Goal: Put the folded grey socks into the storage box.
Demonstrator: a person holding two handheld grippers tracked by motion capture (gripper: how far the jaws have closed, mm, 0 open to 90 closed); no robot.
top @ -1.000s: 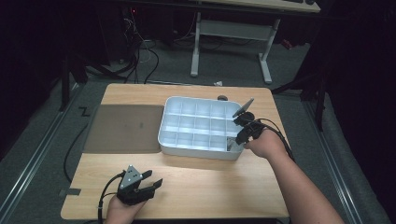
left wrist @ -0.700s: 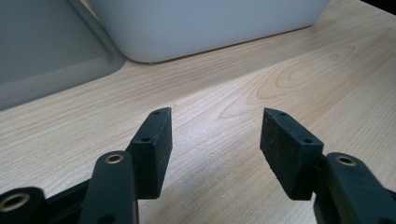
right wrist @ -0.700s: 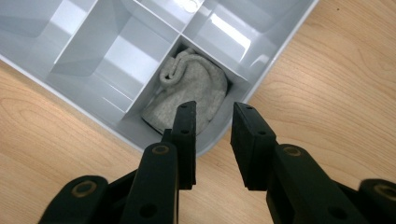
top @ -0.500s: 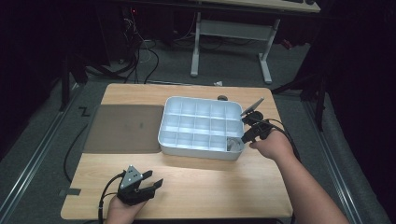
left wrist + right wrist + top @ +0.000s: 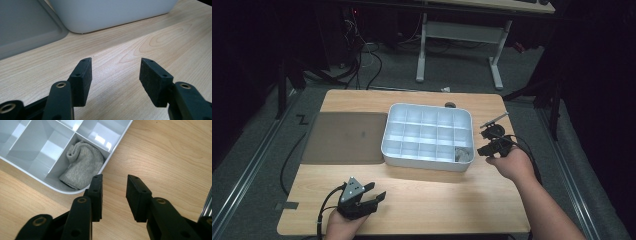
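Nearest to me, at the near left of the table (image 5: 422,200), my left gripper (image 5: 115,75) rests low over the bare wood with its jaws standing well apart and nothing between them. Just beyond it lie the near wall of the white tray (image 5: 112,12) and, to its left, the edge of the grey mat (image 5: 25,30).

Farther out on the right, my right gripper (image 5: 113,195) hangs over the wood just outside the tray's near right corner. Its jaws have just been opening; they now stand partly apart, with only tabletop between them. In the high view this gripper (image 5: 493,145) sits right beside the tray (image 5: 427,162).

The grey sock (image 5: 83,166) lies rolled up in that near right corner compartment, bunched against the divider walls and apart from my jaws. From above the sock (image 5: 463,154) shows as a small pale lump in the corner cell.

I judge it light, soft and limp: it will squash under the pads and droop if caught by an edge. The best hold would be across the thick rolled middle, coming down from above between the walls, pinching enough cloth that it does not slip free.

Beyond the tray, a small dark object (image 5: 450,105) sits at the table's far edge.
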